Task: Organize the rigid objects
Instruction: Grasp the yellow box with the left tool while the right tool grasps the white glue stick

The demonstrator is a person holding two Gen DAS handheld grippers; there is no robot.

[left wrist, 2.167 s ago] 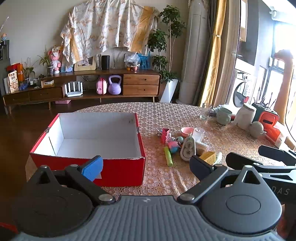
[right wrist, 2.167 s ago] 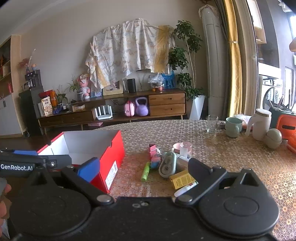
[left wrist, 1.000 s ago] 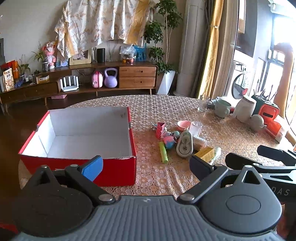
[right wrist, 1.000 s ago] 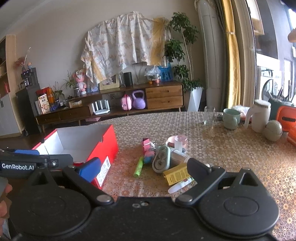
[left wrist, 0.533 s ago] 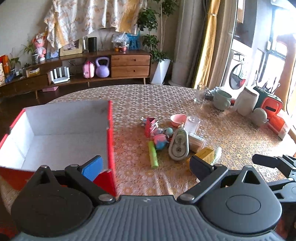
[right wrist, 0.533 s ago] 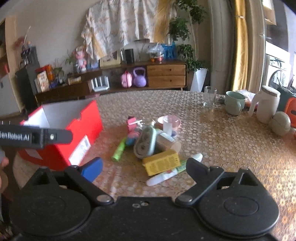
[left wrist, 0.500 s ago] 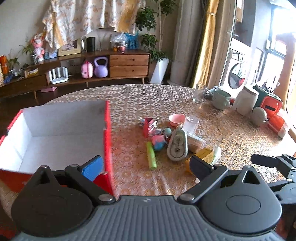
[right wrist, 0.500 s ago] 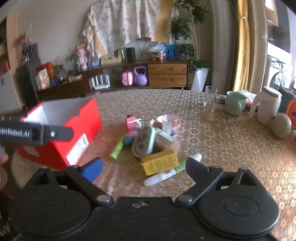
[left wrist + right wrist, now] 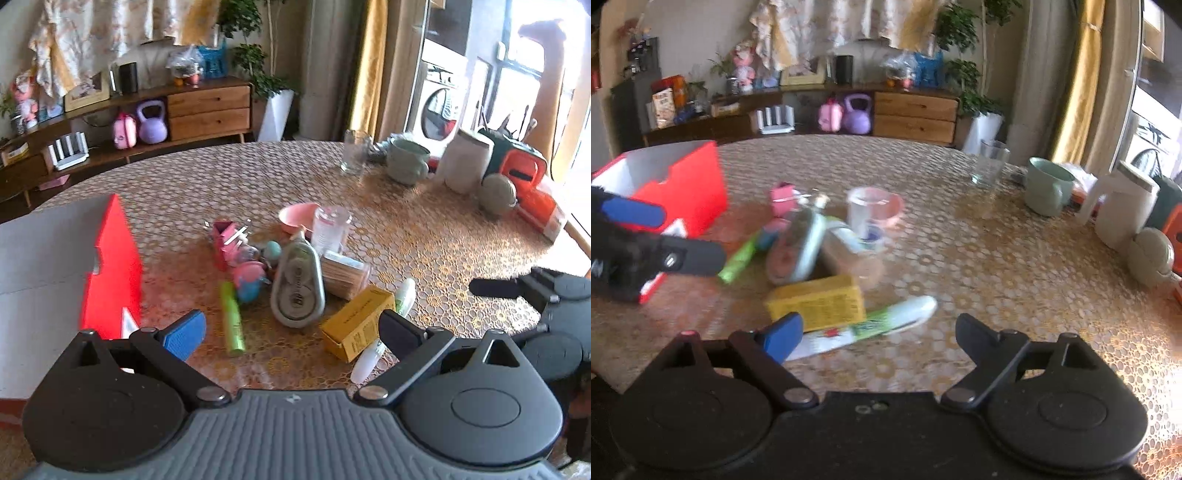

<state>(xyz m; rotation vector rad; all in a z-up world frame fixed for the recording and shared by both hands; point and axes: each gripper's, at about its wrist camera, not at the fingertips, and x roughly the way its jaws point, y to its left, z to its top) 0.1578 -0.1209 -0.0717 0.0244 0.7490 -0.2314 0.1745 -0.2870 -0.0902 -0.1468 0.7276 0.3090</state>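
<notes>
Left gripper: jaws spread wide, nothing between them, held above the counter at the near edge of the clutter.
Right gripper: jaws likewise wide apart and empty, low over the counter just short of the pile.

Items ahead, nearest first:
- Yellow carton, lying flat, nearest the right gripper in its own view.
- White-and-green tube, lying partly under the carton's near side.
- Grey oval case, leaning on the pile just beyond the carton.
- Clear tub of wooden sticks, on its side, touching the case.
- Green marker, lying flat left of the case.
- Pink-and-blue ball toy, between marker and case.
- Pink clip holder, behind the ball.
- Clear plastic cup, upright beside a pink dish.

Red box: open, white inside, on the counter left of the pile, well apart from it.

Far right edge: drinking glass, green mug, white jug.
</notes>
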